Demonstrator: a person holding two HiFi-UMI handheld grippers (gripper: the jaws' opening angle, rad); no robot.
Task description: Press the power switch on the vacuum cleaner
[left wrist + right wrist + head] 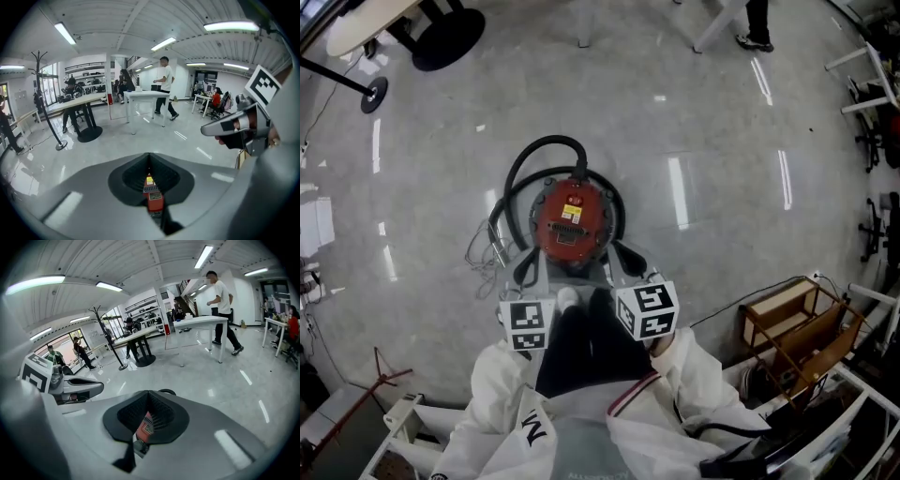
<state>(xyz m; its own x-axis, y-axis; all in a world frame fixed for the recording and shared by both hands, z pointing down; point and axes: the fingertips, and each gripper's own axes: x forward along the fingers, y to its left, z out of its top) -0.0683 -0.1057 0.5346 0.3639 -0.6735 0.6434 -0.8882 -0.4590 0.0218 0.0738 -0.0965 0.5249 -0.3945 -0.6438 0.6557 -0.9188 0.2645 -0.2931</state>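
Looking down from the head camera, I see a red-topped vacuum cleaner (572,220) standing on a glossy grey floor (722,141), directly in front of the person's feet. Its black hose (546,145) loops in an arc over the far side. There are labels on the red lid, but I cannot pick out the power switch among them. The left gripper (530,281) and the right gripper (623,272) are held side by side over the near edge of the vacuum cleaner, one at each lower corner of the lid, and their marker cubes sit just above white sleeves. I cannot tell whether either tip touches the machine. In the left gripper view the two grey jaws meet at their tips and hold nothing. A sliver of the red lid shows through the dark hollow between the pads. The right gripper view shows the same: the jaws are closed together and empty, with red visible through the hollow. A wooden rack (787,319) stands to the right of the person. Further off there are a white table (147,96), a coat stand (42,93) and several people.
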